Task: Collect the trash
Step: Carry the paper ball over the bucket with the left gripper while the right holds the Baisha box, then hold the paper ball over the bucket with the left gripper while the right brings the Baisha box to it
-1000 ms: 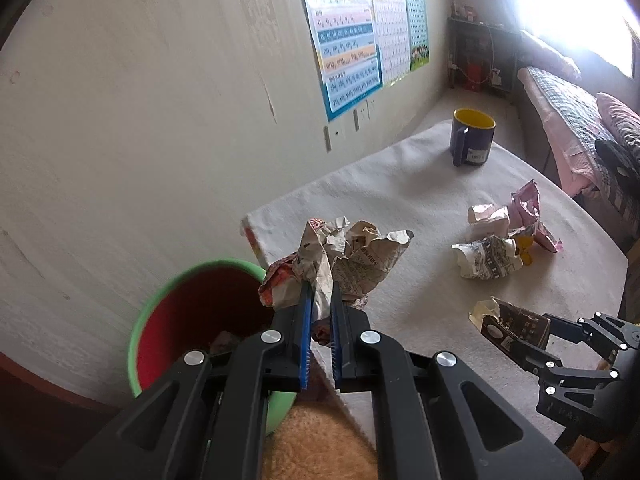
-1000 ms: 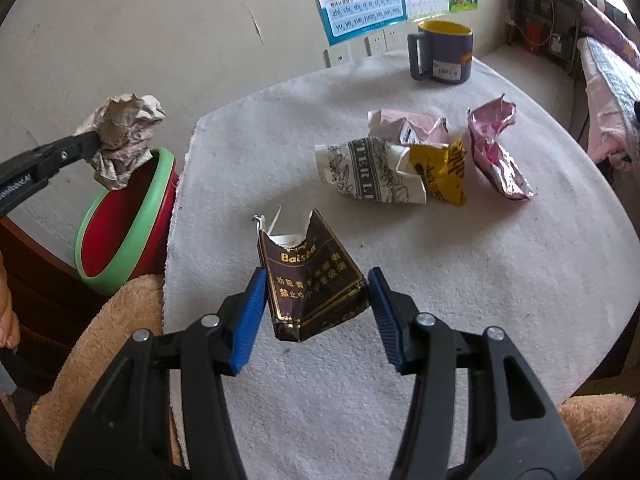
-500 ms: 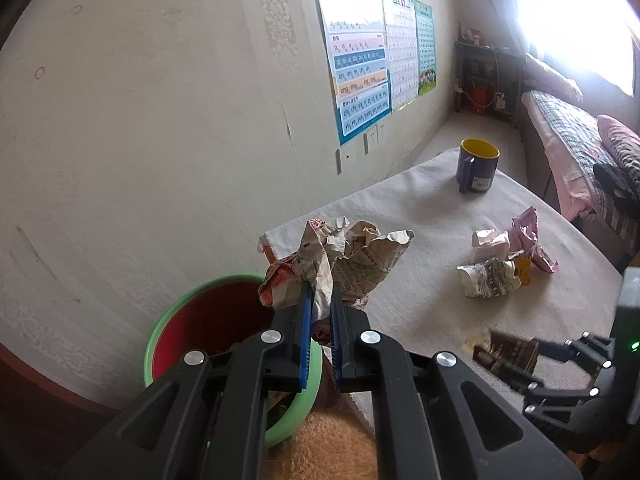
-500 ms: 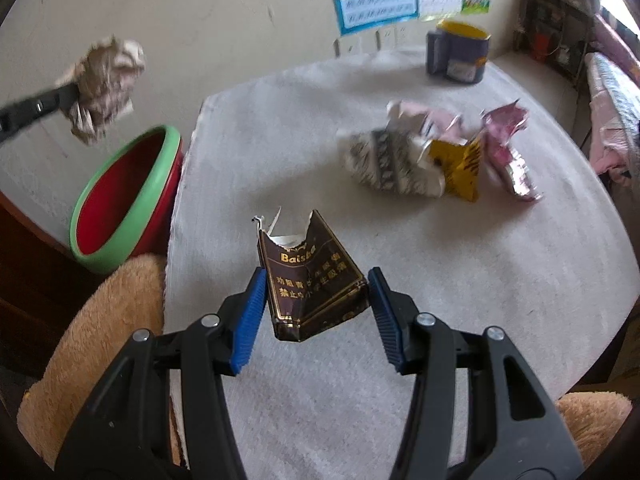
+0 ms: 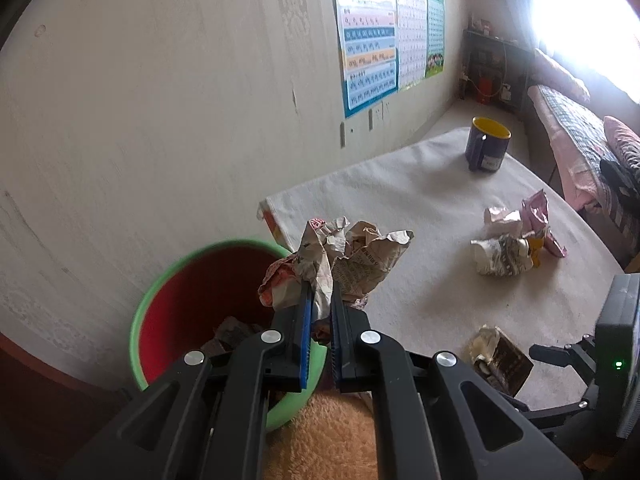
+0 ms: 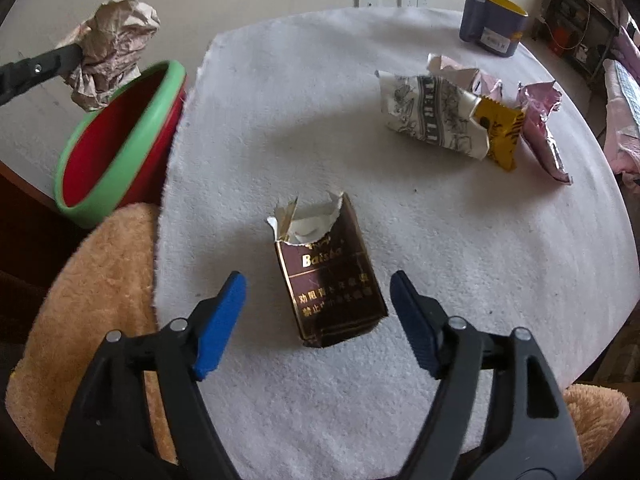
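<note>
Through the left wrist camera I see my left gripper (image 5: 320, 312) clamped on a crumpled wad of printed paper (image 5: 344, 264), held over the near rim of the green-rimmed red plastic bin (image 5: 160, 308) beside the white-clothed table (image 5: 400, 200). Through the right wrist camera, my right gripper (image 6: 318, 308) has just been opening; its blue pads (image 6: 220, 312) stand clear on either side of the torn dark-brown cigarette pack (image 6: 332, 280) lying on the cloth.

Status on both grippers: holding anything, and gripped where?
Left gripper pinches the crumpled paper wad by its lower folds. Right gripper holds nothing; its jaws have just opened around the brown pack.
</note>
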Demonstrator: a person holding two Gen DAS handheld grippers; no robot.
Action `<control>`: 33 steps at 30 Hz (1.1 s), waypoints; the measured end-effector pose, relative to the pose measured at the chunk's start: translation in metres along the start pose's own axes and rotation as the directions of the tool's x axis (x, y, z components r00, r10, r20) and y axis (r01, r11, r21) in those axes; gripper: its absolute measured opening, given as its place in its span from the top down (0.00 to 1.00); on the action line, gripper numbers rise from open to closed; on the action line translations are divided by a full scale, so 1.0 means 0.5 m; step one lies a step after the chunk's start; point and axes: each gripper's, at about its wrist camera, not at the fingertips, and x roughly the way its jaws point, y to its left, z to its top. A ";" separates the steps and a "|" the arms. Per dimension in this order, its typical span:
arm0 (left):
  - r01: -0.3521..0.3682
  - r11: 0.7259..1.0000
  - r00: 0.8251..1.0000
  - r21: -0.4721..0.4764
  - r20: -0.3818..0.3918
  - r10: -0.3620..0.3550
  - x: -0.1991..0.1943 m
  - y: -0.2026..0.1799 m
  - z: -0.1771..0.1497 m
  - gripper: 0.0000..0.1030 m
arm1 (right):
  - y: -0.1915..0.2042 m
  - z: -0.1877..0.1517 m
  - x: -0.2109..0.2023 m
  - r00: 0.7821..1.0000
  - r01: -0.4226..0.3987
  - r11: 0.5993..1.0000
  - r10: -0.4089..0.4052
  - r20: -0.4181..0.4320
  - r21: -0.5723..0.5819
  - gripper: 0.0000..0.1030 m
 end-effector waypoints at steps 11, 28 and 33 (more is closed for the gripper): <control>-0.030 1.000 1.000 -0.010 -0.006 0.030 0.014 0.017 -0.002 0.95 | 0.018 0.042 -0.070 0.996 0.029 0.999 -0.027 0.085 -0.017 0.51; -0.099 0.992 0.995 -0.083 0.026 0.101 -0.008 0.102 0.002 0.94 | 0.136 0.130 -0.233 0.952 0.100 0.981 -0.046 0.304 -0.165 0.51; -0.102 0.990 0.994 -0.100 0.035 0.106 -0.014 0.120 -0.001 0.94 | 0.157 0.134 -0.236 0.949 0.114 0.977 -0.052 0.312 -0.182 0.51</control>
